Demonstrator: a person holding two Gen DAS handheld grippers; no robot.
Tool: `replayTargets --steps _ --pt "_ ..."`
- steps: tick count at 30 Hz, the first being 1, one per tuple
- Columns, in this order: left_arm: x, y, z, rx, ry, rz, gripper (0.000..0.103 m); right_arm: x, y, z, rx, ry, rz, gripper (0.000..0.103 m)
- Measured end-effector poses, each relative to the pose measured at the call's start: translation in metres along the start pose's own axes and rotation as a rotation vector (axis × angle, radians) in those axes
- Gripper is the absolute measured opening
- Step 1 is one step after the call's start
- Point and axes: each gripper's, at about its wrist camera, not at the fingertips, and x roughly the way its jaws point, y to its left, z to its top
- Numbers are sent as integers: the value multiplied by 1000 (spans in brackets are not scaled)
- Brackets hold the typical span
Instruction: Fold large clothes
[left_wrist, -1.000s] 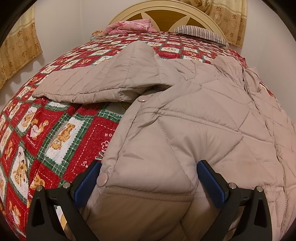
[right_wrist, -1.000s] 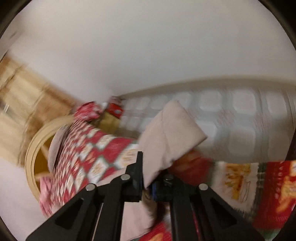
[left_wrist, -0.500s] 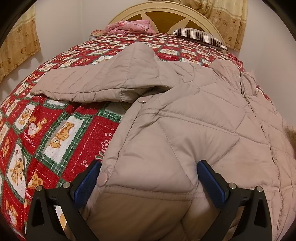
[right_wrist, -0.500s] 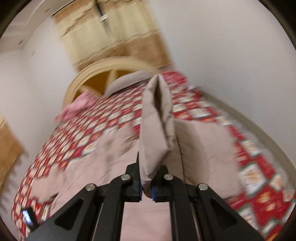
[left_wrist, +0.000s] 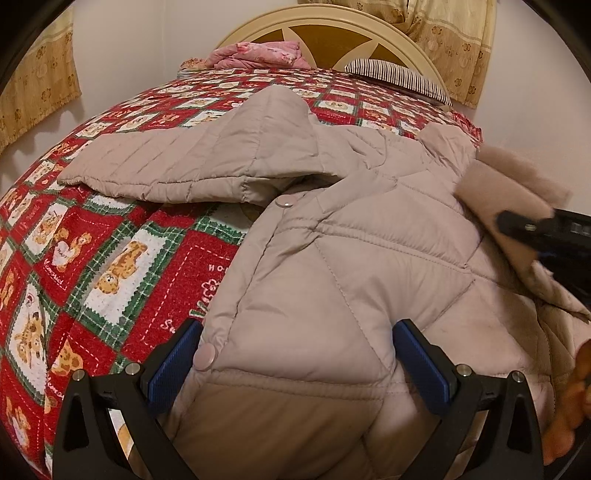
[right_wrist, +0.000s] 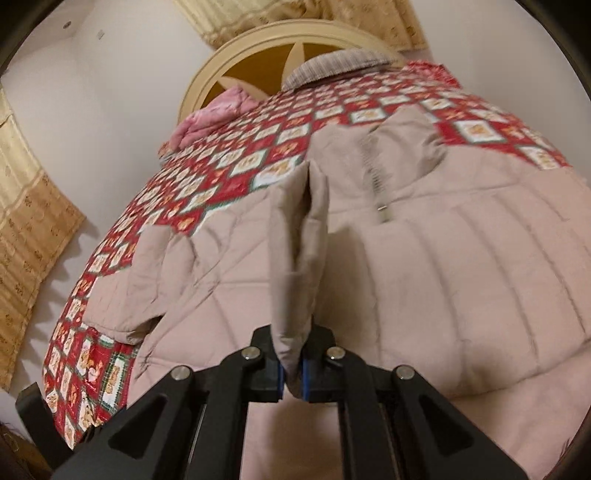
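Note:
A large beige quilted jacket lies spread on the bed, one sleeve stretched out to the left. My left gripper is open, its blue pads on either side of the jacket's lower corner. My right gripper is shut on the cuff of the other sleeve and holds it up over the jacket body. It also shows at the right edge of the left wrist view, with the sleeve end in it.
A red and green patchwork quilt covers the bed. A pink folded blanket and a striped pillow lie by the cream headboard. Curtains hang at the left wall.
My right gripper has swung the held sleeve from the bed's right side over the jacket body and has come into the left wrist view. My left gripper has stayed in place.

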Motion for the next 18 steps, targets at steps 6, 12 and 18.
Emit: replayTargets --steps 6,12,18 --pt "0 -1 -1 2 1 3 102 18 14 -2 -46 51 71 20" --pt "0 -1 -1 3 2 4 102 26 25 5 1 70 231 75" --pt "0 -1 -1 2 2 4 102 -35 31 15 -67 -47 260 56"
